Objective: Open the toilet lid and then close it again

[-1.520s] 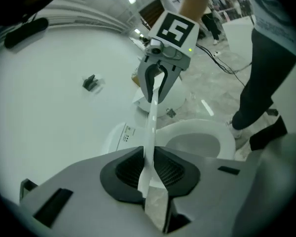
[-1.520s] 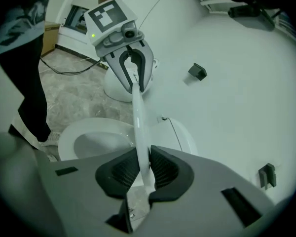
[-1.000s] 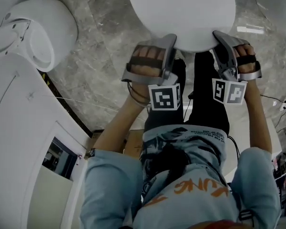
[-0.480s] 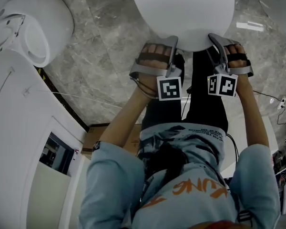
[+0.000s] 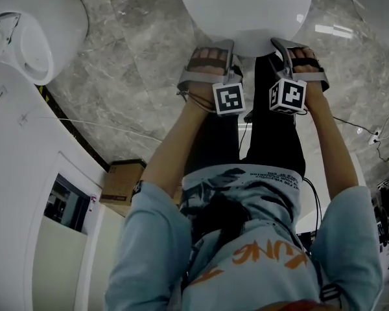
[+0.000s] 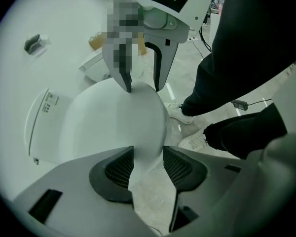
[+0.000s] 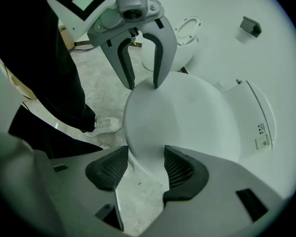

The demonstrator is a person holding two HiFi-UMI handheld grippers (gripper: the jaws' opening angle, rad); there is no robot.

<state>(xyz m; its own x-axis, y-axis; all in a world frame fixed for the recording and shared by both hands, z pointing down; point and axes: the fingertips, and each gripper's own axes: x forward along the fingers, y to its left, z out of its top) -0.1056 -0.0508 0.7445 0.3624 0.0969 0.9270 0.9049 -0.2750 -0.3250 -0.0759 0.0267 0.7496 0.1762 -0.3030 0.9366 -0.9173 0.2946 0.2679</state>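
Observation:
The white toilet lid (image 5: 243, 11) lies down on the bowl. My left gripper (image 5: 231, 45) and right gripper (image 5: 276, 44) both point down at its front rim, side by side. In the left gripper view the lid (image 6: 113, 127) has its front edge between my left gripper's (image 6: 148, 163) pads (image 6: 119, 169), with a gap on each side. The right gripper view shows the same: the lid (image 7: 187, 117) reaches in between my right gripper's (image 7: 145, 164) pads (image 7: 180, 171) without being pressed. Both pairs of jaws have just been opening and stand open around the rim.
A second white toilet (image 5: 39, 31) stands at the upper left on the grey marble floor (image 5: 136, 63). A cardboard box (image 5: 123, 180) sits by the white wall unit. The person's dark trouser legs and white shoes (image 6: 180, 112) stand right in front of the bowl. A cable (image 5: 356, 125) lies at the right.
Both grippers have sunk toward the floor along with the lid's front edge and drawn closer together. They look smaller and higher in the head view.

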